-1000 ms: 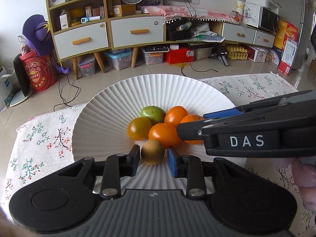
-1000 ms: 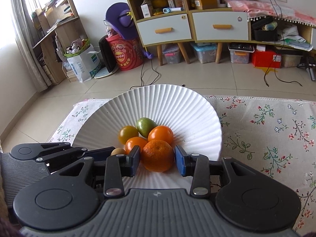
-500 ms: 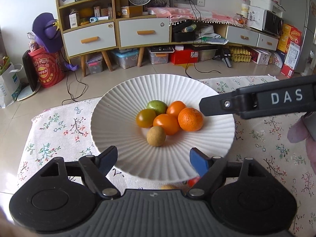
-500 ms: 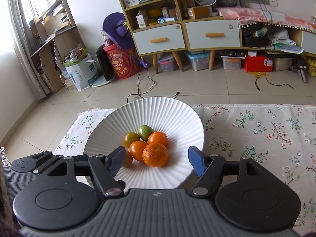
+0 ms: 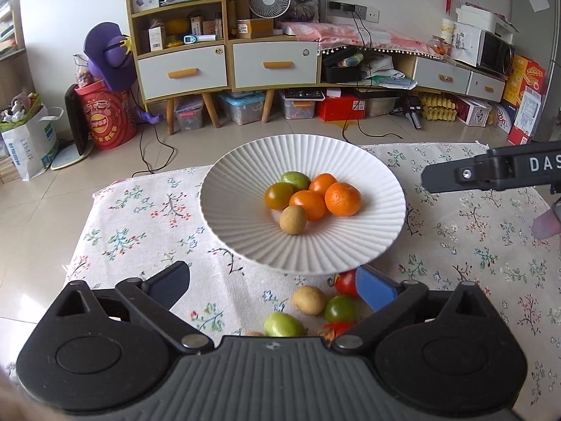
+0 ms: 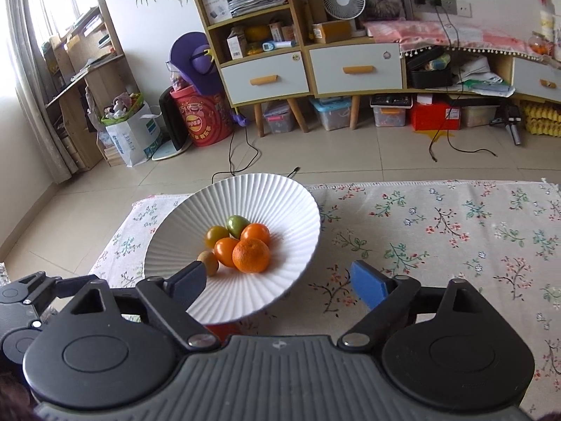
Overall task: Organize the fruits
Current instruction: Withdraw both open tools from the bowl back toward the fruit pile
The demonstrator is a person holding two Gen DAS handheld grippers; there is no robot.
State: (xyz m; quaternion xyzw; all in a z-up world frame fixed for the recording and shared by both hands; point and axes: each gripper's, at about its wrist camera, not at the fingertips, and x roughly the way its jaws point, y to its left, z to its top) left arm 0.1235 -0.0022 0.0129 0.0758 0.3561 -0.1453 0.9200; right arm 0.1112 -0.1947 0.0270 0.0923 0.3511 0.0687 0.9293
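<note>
A white ribbed bowl (image 5: 371, 245) (image 6: 301, 259) on the floral cloth holds several fruits: a mandarin (image 5: 342, 199) (image 6: 251, 255), orange and yellow tomatoes, a green fruit (image 5: 295, 179) and a small brown fruit (image 5: 293, 220). More fruits lie on the cloth in front of the bowl: a brown one (image 5: 309, 300), a green tomato (image 5: 340, 308), a green fruit (image 5: 283, 325) and red ones (image 5: 345, 281). My left gripper (image 5: 271, 286) is open and empty above these loose fruits. My right gripper (image 6: 277, 280) is open and empty, drawn back from the bowl's near right side.
The floral cloth (image 6: 455, 238) extends to the right of the bowl. The right gripper's black body (image 5: 491, 173) reaches in from the right in the left wrist view. Beyond the table are tiled floor, cabinets (image 5: 266, 63), boxes and cables.
The left gripper let go of the small brown fruit and the right gripper let go of the mandarin in the bowl. Both opened wide and pulled back and up.
</note>
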